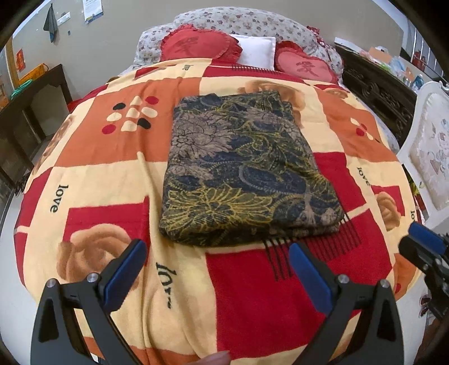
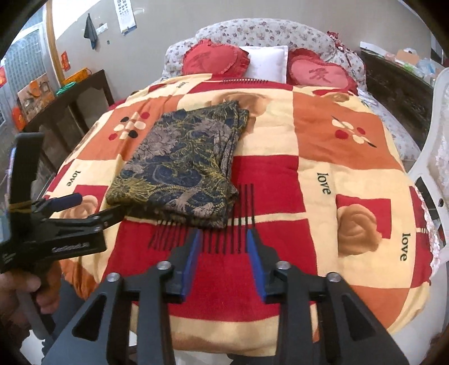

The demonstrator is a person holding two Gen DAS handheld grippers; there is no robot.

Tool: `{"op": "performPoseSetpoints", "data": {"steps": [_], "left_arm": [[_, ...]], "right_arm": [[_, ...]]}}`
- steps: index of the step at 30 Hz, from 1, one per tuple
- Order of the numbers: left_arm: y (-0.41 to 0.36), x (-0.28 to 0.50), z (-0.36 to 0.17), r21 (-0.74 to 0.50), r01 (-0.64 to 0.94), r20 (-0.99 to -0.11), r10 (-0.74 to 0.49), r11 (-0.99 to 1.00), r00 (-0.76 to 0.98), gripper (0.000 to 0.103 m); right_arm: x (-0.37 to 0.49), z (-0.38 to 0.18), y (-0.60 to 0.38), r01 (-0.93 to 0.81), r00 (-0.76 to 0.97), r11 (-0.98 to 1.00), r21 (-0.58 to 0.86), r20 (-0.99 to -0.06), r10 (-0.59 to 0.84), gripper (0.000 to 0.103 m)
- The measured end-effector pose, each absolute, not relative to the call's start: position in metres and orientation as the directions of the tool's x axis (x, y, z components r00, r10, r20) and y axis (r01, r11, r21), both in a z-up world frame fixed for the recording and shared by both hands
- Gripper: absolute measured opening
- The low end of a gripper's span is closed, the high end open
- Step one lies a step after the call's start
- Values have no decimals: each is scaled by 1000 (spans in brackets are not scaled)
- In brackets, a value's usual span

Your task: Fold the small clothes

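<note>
Nearest to me are my two claws, one in each hand, both held above the near end of the bed with nothing between their blue pads. My left gripper (image 1: 217,252) stands wide apart over the blanket (image 1: 252,294), its two fingers framing a red square and the word "love". My right gripper (image 2: 223,244) is parted more narrowly, its pads clear of any cloth, above a patch of thin black stripes; in the left wrist view only one of its blue tips shows at the right edge. From the right wrist view I also see my left hand (image 2: 16,289) wrapped round its handle at the lower left. Just beyond both claws lies the one garment (image 1: 241,171), a dark floral piece in navy, olive and grey, folded into a neat rectangle with several layers showing along its right edge; it rests flat on the middle of the blanket, touched by neither claw. Past it, at the head of the bed, I count two red heart cushions (image 1: 196,45) and one white pillow (image 1: 256,50) wedged between them, all leaning on a flowered bolster (image 1: 247,22). To the left stands one dark wooden table (image 2: 70,112) bearing boxes, and to the right one white chair (image 1: 429,157). On the far wall hang one dark cloth (image 2: 90,29) and one calendar (image 2: 126,15).
</note>
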State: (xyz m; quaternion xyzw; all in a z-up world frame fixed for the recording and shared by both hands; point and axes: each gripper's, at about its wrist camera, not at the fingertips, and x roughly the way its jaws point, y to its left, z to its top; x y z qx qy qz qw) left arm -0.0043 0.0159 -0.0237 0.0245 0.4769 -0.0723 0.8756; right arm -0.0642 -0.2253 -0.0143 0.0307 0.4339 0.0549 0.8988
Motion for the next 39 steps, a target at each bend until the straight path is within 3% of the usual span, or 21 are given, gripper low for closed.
{"op": "performPoseSetpoints", "data": {"steps": [20, 31, 39], "left_arm": [[13, 11, -11, -23, 136, -842, -92, 990, 531, 103], [9, 9, 18, -97, 185, -822, -183, 978, 539, 103], [14, 13, 29, -59, 123, -823, -118, 991, 555, 103]], "right_arm": [[-45, 1, -224, -98, 631, 994, 57, -769, 106, 42], [-40, 12, -227, -82, 636, 996, 44, -767, 87, 42], [-42, 23, -228, -84, 654, 995, 44, -751, 88, 42]]}}
